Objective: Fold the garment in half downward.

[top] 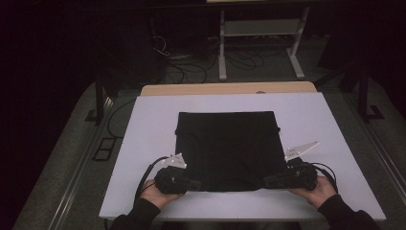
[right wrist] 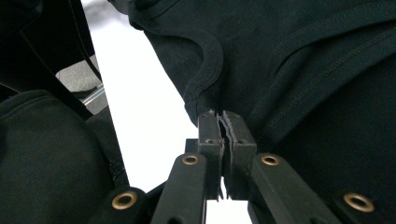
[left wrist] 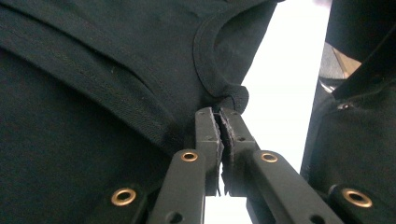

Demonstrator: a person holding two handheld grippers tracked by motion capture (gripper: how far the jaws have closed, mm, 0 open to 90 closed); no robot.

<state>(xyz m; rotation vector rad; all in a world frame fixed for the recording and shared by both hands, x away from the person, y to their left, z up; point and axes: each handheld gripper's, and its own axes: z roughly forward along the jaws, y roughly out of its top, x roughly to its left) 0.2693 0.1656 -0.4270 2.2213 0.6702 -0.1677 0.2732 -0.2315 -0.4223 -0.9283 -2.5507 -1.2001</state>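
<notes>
A black shirt (top: 225, 148) lies folded on the white counter (top: 143, 124). It looks soft, light and floppy. The left claw (left wrist: 219, 122) and right claw (right wrist: 219, 122) each pinch a near corner, the best place to hold.

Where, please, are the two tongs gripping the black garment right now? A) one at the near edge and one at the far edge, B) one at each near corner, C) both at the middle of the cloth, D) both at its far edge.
B: in the high view the left tongs and right tongs sit at the two near corners of the black garment, and each gripper view shows jaws closed on its hem.
</notes>
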